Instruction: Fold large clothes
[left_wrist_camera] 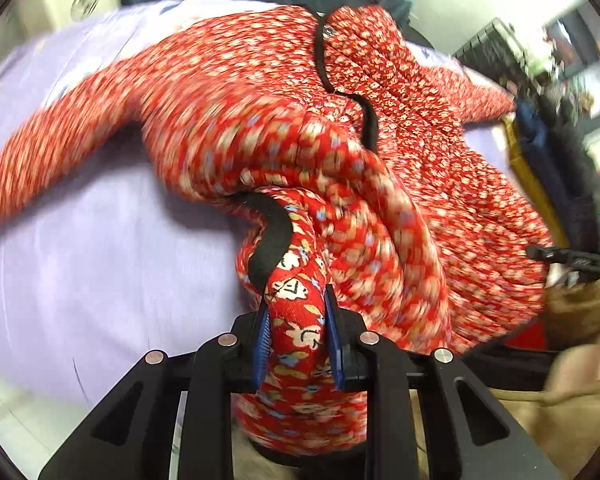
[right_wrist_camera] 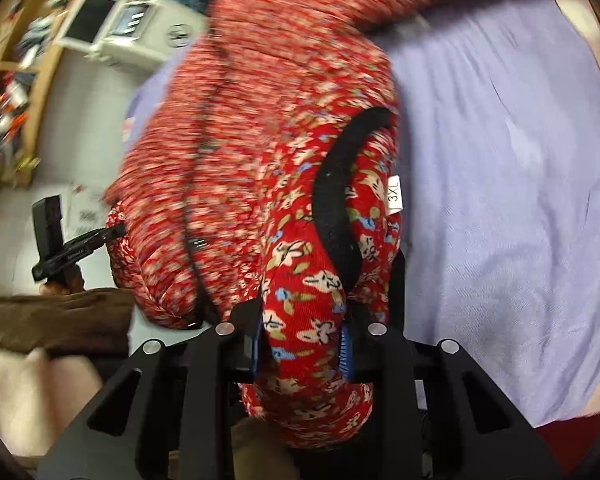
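Only the R wrist view shows a white size tag [right_wrist_camera: 394, 197] reading 3XL, sewn just R of the black neckline trim [right_wrist_camera: 338, 200], plus a wooden shelf [right_wrist_camera: 40, 76] and a white appliance [right_wrist_camera: 112, 28] far off to the upper L. That view also catches the left gripper [right_wrist_camera: 66, 242] well to the L, at the garment's edge. Only the L wrist view shows a sleeve [left_wrist_camera: 60, 148] stretched out to the L over the bedsheet [left_wrist_camera: 100, 272], a small button [left_wrist_camera: 327, 32] on the black placket far ahead, and a yellow-edged dark item [left_wrist_camera: 540, 168] off to the R.

Left gripper [left_wrist_camera: 298, 340]: clenched on a bunched fold of the red floral garment [left_wrist_camera: 260, 92], cloth pinched between its blue pads [left_wrist_camera: 334, 340], spilling below the jaws too. The rest of the garment billows up and ahead of it, over the lavender sheet.

Right gripper [right_wrist_camera: 304, 348]: likewise clamped on the garment [right_wrist_camera: 240, 140] near the neckline, fabric gripped between blue ribbed pads [right_wrist_camera: 345, 354]; the body hangs ahead and to the L, bedsheet [right_wrist_camera: 500, 180] to the R.

Fabric: fine-ribbed, corduroy-like, red w/ cream and pale-blue flowers, black trim curving along the edge. Sheet is smooth, softly creased. Much of the garment is motion-blurred in both views.
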A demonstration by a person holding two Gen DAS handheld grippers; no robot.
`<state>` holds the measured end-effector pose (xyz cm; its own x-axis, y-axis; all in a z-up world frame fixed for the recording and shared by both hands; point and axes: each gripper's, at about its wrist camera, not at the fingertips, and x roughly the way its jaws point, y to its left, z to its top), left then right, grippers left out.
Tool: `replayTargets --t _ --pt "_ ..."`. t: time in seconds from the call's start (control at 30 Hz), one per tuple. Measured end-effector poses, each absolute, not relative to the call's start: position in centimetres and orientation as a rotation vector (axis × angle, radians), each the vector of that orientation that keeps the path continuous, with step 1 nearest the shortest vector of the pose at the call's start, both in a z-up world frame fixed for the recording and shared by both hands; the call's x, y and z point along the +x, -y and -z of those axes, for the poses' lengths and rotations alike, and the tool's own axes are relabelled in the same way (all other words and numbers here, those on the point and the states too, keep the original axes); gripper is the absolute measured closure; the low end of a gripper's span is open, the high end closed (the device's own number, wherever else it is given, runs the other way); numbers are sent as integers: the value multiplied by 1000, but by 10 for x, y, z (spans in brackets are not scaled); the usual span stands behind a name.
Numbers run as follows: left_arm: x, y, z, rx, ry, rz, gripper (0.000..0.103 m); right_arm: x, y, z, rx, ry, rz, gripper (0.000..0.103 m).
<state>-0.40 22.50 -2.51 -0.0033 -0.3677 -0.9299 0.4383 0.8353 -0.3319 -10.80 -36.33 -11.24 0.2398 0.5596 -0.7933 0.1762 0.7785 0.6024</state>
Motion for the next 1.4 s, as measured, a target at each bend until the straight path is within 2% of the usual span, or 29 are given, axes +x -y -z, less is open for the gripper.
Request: replayTargets --t 0.13,0.23,0.27,0.3,0.33,0.4,0.43,0.5,0.57,0.67,0.83,0.93,1.1,1.13,1.17,1.2,1.3,1.4 --pt "-44 -279 50 -74 -1588 508 80 -114 367 120 712 -1370 -304 75" --pt "-57 -305 104 -143 -1695 328 71 -117 367 152 664 -1462 -238 73" --pt "-62 -312 129 -137 -1755 237 74 -117 365 170 646 -1513 -186 69" --pt "-60 -312 141 -132 -1781 205 71 -116 364 183 636 -1551 -145 62" --pt "-62 -313 147 -155 -1763 203 71 -116 362 192 630 -1579 -108 55" --pt "-60 -307 140 -58 -1691 192 59 -116 363 200 640 -1585 -67 39" --pt "-59 -300 129 34 -1635 194 56 -116 365 197 627 -1578 -56 38" --pt "-58 -288 105 187 -1505 174 37 -113 366 183 558 -1561 -48 35" --pt "-49 -286 78 248 -1385 160 29 -106 363 162 422 -1527 -35 34" --pt "-22 -280 54 197 -1309 184 28 -86 349 122 180 -1423 -32 33" --pt "10 -224 40 223 -1230 282 24 -36 315 101 129 -1343 -135 27" --pt "16 -192 61 227 -1265 334 22 -13 280 113 55 -1353 -211 27" --pt "21 -151 118 271 -1460 328 20 3 234 159 -134 -1458 -249 26" --pt "20 -148 128 294 -1461 301 17 4 229 170 -166 -1485 -244 24" --pt "19 -147 140 307 -1468 260 8 5 223 182 -196 -1508 -247 18" --pt "20 -149 147 290 -1483 237 5 4 219 187 -212 -1512 -247 14" --pt "22 -152 157 233 -1485 212 5 4 209 206 -259 -1520 -243 5" --pt "18 -142 160 292 -1474 196 5 8 203 217 -276 -1529 -213 4"
